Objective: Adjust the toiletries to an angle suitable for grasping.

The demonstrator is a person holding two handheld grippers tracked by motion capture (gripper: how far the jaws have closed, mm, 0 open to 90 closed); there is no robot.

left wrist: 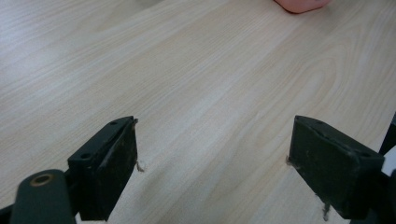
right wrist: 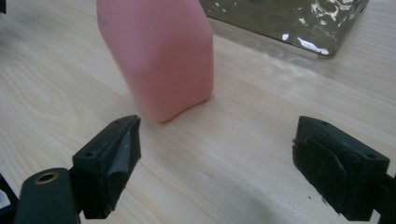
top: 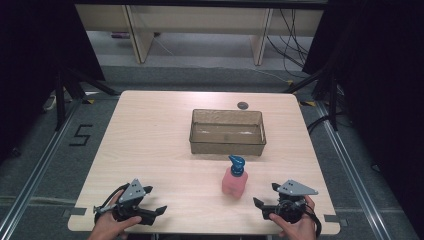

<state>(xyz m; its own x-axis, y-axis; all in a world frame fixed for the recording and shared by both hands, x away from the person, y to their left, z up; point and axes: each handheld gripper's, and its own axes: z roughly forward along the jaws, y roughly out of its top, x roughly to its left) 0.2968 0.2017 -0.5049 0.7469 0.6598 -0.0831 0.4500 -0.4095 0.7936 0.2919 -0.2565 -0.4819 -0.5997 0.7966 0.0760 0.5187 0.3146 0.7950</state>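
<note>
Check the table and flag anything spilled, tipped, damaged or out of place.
Nothing stands out. The pink pump bottle stands upright on the table, just in front of the clear bin, which sits square and looks dry. The left tongs and right tongs are open and hold nothing.

the pink bottle [top: 234,181] with its blue pump top [top: 237,164] stands upright on the table [top: 150,150], toward my near edge and right of the middle, just in front of my right claw. from my right gripper view its smooth, rounded body [right wrist: 159,51] sits flat on the wood.
</note>
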